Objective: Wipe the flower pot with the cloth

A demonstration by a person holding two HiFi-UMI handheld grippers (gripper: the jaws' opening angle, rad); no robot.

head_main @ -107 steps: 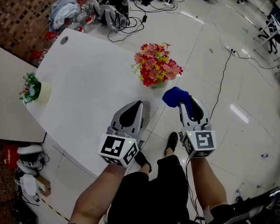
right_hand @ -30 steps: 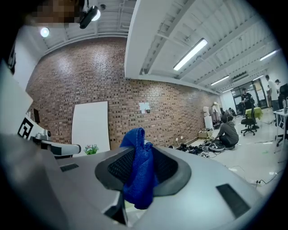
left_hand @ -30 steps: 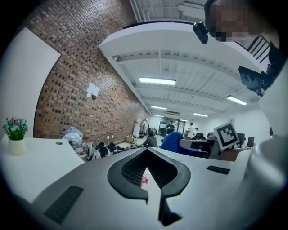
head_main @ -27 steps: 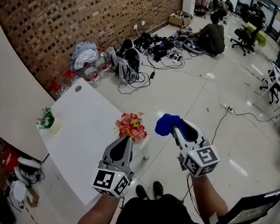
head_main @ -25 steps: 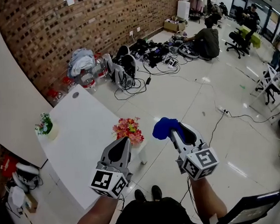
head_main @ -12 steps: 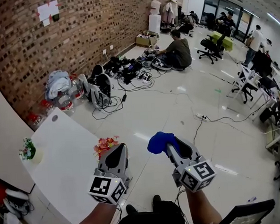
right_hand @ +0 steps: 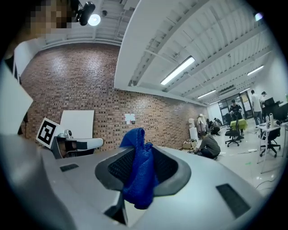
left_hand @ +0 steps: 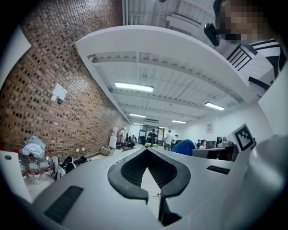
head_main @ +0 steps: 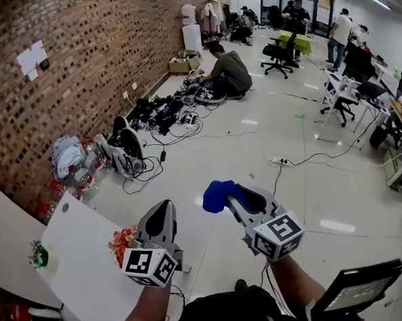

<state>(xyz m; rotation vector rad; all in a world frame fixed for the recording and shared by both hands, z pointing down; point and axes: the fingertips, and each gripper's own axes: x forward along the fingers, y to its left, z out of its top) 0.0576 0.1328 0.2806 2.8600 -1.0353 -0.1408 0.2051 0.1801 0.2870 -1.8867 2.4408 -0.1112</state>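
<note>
Right gripper (head_main: 230,196) pinches cloth (head_main: 215,195); left gripper (head_main: 166,206) closed, empty

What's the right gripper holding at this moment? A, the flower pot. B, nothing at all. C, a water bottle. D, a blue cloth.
D: in the right gripper view, the right gripper has its jaws closed on a blue cloth, which bunches up between them and sticks out above the tips.
</note>
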